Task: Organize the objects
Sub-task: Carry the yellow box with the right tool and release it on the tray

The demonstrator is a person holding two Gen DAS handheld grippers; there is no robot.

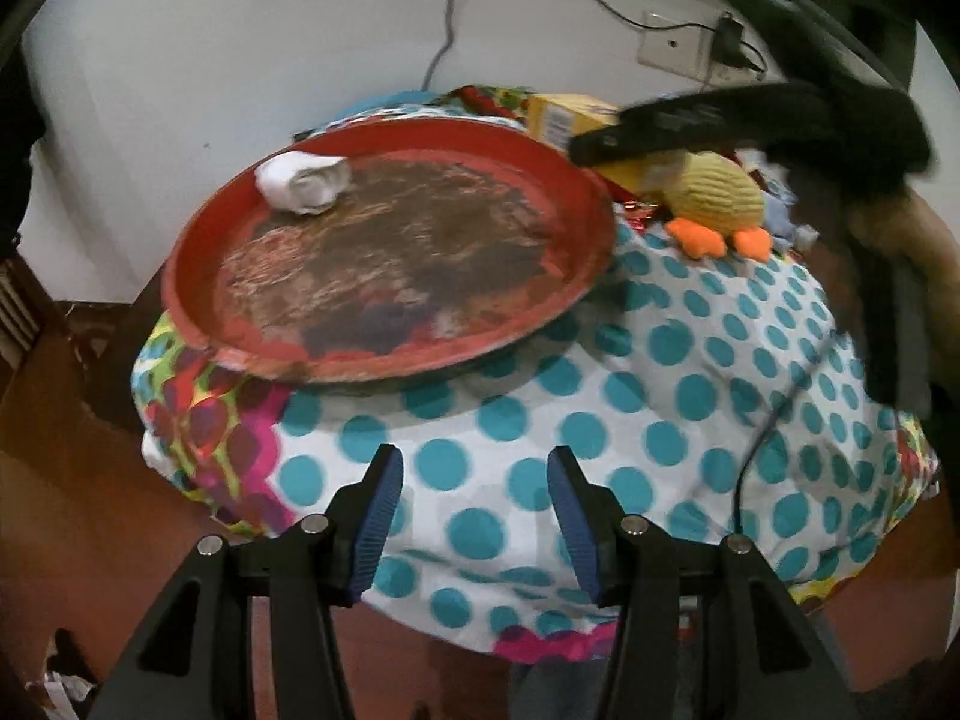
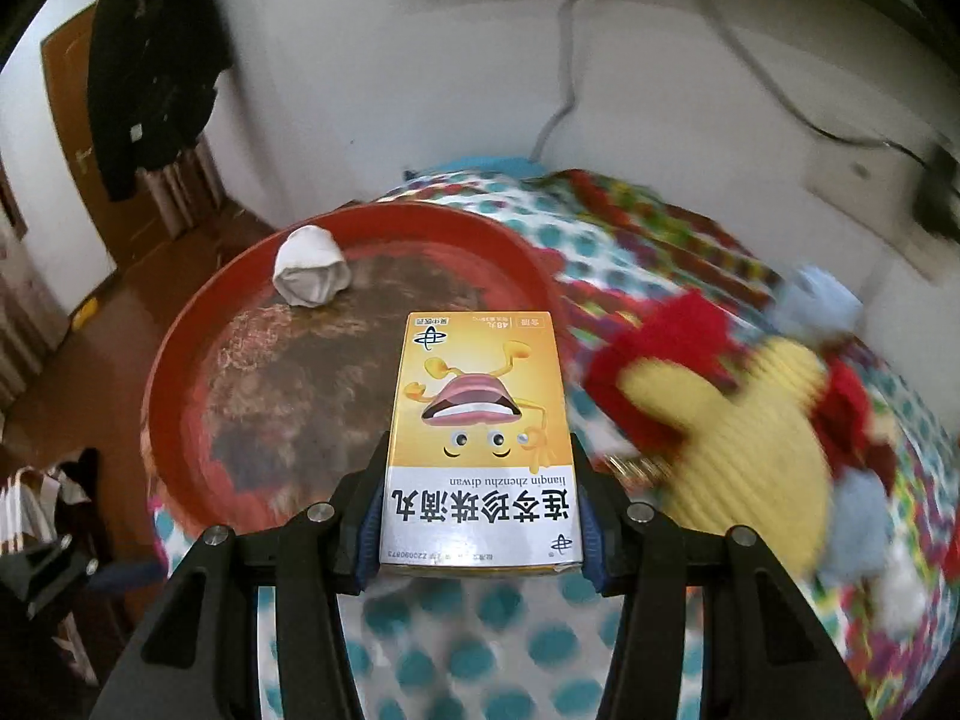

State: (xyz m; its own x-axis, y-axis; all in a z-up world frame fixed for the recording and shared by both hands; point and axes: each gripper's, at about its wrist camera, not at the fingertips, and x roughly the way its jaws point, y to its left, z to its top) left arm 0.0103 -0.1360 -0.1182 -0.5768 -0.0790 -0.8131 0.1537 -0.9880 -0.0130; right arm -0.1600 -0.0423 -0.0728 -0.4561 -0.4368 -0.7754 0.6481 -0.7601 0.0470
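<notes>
The right gripper (image 2: pixel 477 516) has its jaws clamped on the two long sides of a flat yellow-and-white cardboard medicine box (image 2: pixel 480 438), near the box's white end. The box's long axis runs straight away from the gripper, along the fingers, with the yellow end carrying a cartoon face pointing out toward the round red tray with a worn brown centre (image 2: pixel 180 372). Its printed face is turned up, and the print reads upside down from behind the gripper. The far end of the box hangs over the tray's right rim, though I cannot tell whether it touches it. A small crumpled white wad (image 2: pixel 311 273) sits on the far left part of the tray. The tray rests on a white cloth with teal polka dots (image 1: pixel 690 396) spread over a rounded mound, with a multicoloured border at the edges. To the right of the box lies a yellow knitted soft toy with orange feet (image 1: pixel 714 198), heavily blurred in the right wrist view, with red and pale blue fuzzy shapes around it that I cannot identify. The left gripper (image 1: pixel 474 480) hangs low over the near side of the cloth, its blue-padded jaws spread apart with nothing between them. From there, the right gripper's black body hides most of the box.
</notes>
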